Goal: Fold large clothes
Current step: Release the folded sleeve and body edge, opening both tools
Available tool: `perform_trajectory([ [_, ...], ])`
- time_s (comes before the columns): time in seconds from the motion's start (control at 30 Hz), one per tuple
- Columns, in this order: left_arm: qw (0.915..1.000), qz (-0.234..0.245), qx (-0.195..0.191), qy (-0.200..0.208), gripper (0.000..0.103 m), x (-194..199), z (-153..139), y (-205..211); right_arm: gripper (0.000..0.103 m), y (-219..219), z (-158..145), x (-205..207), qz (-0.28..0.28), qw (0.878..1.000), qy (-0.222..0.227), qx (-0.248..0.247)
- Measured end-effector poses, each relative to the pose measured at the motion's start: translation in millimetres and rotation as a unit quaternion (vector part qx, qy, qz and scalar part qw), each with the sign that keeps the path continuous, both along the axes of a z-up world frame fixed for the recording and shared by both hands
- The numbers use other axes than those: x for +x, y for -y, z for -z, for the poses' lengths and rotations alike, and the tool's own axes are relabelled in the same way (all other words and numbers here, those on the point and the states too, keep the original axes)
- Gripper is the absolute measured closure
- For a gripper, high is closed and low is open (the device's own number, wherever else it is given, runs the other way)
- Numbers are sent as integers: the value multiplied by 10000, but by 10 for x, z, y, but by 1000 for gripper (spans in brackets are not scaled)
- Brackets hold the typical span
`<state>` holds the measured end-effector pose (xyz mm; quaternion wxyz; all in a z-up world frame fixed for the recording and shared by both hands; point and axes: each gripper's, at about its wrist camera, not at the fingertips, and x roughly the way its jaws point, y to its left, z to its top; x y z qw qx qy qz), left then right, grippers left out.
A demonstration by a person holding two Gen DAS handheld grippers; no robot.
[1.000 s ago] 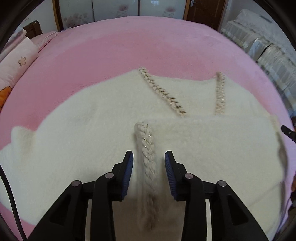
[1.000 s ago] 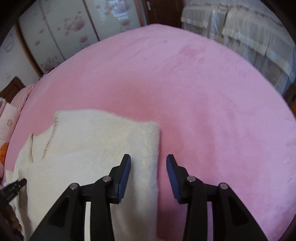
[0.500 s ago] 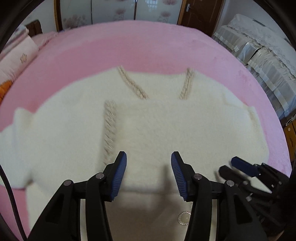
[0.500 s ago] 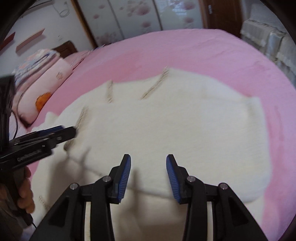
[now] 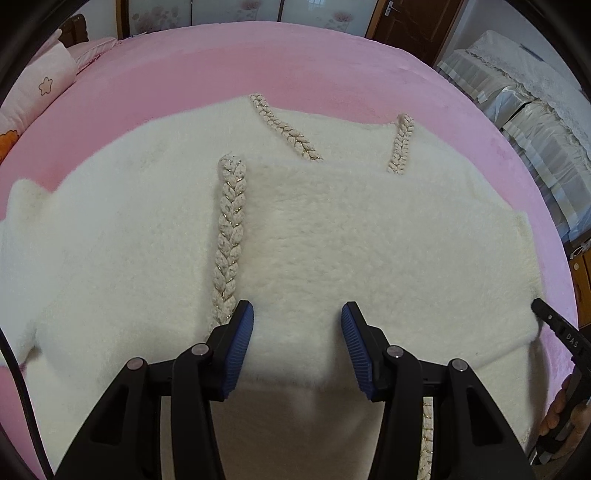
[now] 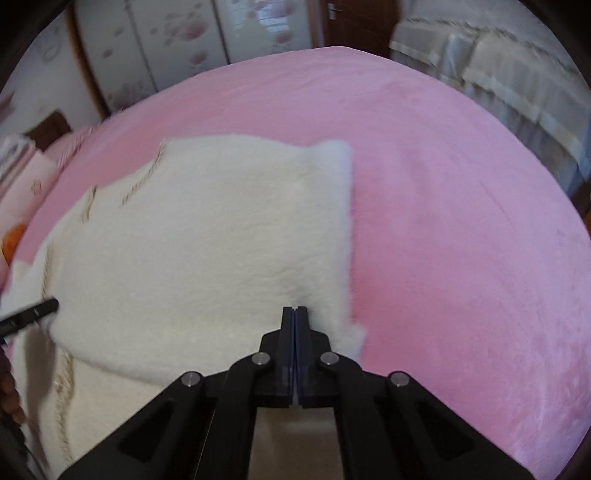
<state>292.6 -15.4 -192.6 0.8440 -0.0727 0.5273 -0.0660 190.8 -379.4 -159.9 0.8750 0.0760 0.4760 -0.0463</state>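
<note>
The left tongs (image 5: 297, 328) stand wide apart, gripping nothing, their 2 blue pads hovering just above a folded-over layer of the cream sweater (image 5: 332, 229); the left pad sits right beside the lower end of a braided trim (image 5: 229, 236) that runs up the garment. 2 more braided strips (image 5: 284, 127) lie nearer the far edge of the sweater. To the right, the right tongs (image 6: 294, 314) are pressed fully together, pads meeting, at the near right edge of the folded layer; whether any fleece is pinched between them cannot be told. The sweater lies spread flat on a pink bed (image 6: 461, 221), towards its left side in the right wrist view, which is somewhat blurred. A pink pillow (image 5: 40, 85) with a flower print lies at the far left of the bed. Beyond the bed stand floral wardrobe doors (image 6: 177, 48), a dark wooden door (image 5: 413, 26), and cloth-covered furniture (image 5: 532, 110) along the right wall.
</note>
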Motion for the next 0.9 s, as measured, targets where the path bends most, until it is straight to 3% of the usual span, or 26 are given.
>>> perform_trajectory([
  [0.23,10000,-31,-15,-79,49,-60,-103,28,99,-161,-83,-120,293,9991,70,-303],
  [0.4,9999,-98,4,-49,33,-215,-287,23,99,-143,-222,-292,299,9995,90,-12],
  [0.53,9999,-120,67,12,32,-388,-491,28,98,-232,-363,-408,249,9995,151,74],
  [0.57,9999,-106,91,45,32,-452,-558,34,96,-257,-416,-450,226,9995,179,98],
  [0.7,9996,-4,187,200,32,-684,-802,49,74,-372,-617,-628,186,9991,360,99],
  [0.9,9981,147,218,559,32,-1162,-1202,50,73,-619,-944,-910,-35,9979,632,121],
])
